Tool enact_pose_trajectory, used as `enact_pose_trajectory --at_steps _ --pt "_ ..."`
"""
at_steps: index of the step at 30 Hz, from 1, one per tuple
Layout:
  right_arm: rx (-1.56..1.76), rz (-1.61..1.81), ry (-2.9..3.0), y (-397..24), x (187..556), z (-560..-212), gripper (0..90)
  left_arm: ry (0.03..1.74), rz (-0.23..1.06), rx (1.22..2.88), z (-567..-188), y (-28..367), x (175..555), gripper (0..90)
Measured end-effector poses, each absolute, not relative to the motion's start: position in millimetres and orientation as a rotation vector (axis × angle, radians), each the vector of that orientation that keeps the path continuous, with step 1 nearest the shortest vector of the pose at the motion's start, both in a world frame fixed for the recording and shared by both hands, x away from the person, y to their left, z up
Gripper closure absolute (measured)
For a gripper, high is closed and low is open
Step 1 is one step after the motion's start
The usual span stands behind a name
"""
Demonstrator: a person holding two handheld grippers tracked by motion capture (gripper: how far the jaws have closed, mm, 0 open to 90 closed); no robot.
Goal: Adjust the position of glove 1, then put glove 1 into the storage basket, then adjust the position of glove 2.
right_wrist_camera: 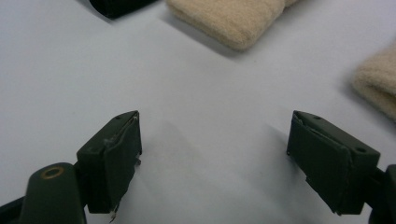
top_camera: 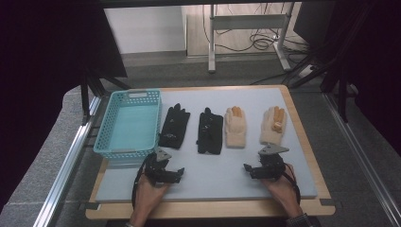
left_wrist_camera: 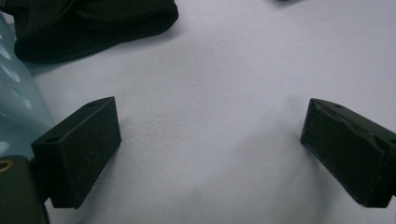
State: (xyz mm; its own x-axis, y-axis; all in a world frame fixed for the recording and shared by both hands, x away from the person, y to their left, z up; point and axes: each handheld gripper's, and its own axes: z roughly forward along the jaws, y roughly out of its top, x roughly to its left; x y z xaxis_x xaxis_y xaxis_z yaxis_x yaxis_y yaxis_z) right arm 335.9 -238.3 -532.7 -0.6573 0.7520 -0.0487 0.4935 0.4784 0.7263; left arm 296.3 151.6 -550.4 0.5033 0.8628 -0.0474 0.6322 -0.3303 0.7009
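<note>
Two black gloves [top_camera: 191,128] and two cream gloves [top_camera: 254,126] lie flat, side by side.

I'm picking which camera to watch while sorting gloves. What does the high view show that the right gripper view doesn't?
High view: the turquoise basket, all four gloves in a row, both hands with their tongs, and the table's wooden edge.

Right gripper view: its own open jaws close up over the bare mat.

Shared: the mat and the cuffs of the cream gloves.

Basket [top_camera: 128,124] at the mat's [top_camera: 213,175] left, four gloves [top_camera: 210,131] in a row to its right.
</note>
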Motion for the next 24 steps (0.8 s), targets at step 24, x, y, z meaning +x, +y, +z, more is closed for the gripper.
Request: enact_pose_trajectory --at_steps 24 --pt "1.058 0.990 2.371 -238.1 335.9 -532.4 17.0 1.219 0.443 2.074 -550.5 151.7 296.0 5.2"
